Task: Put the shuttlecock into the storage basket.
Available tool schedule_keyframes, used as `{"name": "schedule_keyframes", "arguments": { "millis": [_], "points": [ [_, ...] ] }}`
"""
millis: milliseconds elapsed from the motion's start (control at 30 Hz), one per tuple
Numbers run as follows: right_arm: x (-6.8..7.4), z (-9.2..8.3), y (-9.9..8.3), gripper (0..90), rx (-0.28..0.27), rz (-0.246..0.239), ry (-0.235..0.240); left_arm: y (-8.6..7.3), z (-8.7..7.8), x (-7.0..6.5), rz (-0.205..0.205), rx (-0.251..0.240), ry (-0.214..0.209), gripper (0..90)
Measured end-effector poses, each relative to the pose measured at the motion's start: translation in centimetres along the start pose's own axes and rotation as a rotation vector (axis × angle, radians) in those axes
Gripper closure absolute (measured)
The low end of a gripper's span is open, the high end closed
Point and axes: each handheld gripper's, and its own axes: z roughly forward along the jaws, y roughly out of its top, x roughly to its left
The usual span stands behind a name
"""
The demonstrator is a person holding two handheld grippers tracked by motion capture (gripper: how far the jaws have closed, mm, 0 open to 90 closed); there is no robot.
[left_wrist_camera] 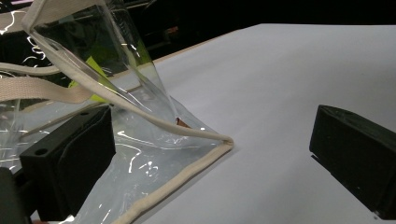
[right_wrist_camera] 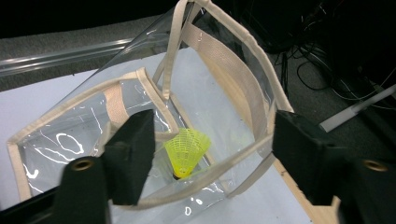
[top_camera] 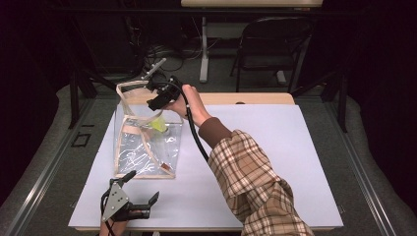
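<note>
Covering the table (top_camera: 275,147), white sheet; dark room; both grippers (top_camera: 129,196) (top_camera: 160,96) open, empty.

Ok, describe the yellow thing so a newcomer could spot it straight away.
On the white table sheet, look to the left half, where a clear plastic bag with beige trim stands open. Inside it, under the open right gripper, sits a shuttlecock. It is the one neon-yellow, net-skirted thing among clear, beige and black ones.

Above your side, one camera looks forward and down; your two gripper cameras sit close, sharing the clear bag (top_camera: 147,142) at ten o'clock.
</note>
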Motion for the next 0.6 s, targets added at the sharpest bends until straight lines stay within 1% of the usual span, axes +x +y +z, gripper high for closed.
{"name": "schedule_keyframes", "arguments": {
  "millis": [167, 300, 367, 400, 600],
  "points": [
    [-0.4, -1.2, -0.4, 15.6, -0.017, 0.019, 0.017, 0.0, 0.0, 0.0, 0.001, 0.000, -0.001, 0.1],
    [-0.8, -2.2, -0.9, 11.8, -0.026, 0.028, 0.028, 0.0, 0.1, 0.0, 0.000, 0.002, -0.002, 0.1],
    [-0.9, -2.5, -1.2, 8.5, -0.026, 0.028, 0.023, 0.1, 0.1, 0.0, 0.000, 0.001, 0.000, 0.2],
    [-1.1, -2.9, -1.5, 7.3, -0.033, 0.038, 0.026, 0.1, 0.2, 0.0, -0.001, 0.002, -0.002, 0.1],
    [-1.3, -3.6, -2.4, 4.7, -0.029, 0.047, 0.030, 0.0, 0.3, -0.1, -0.001, 0.004, -0.001, 0.1]
  ]
}}
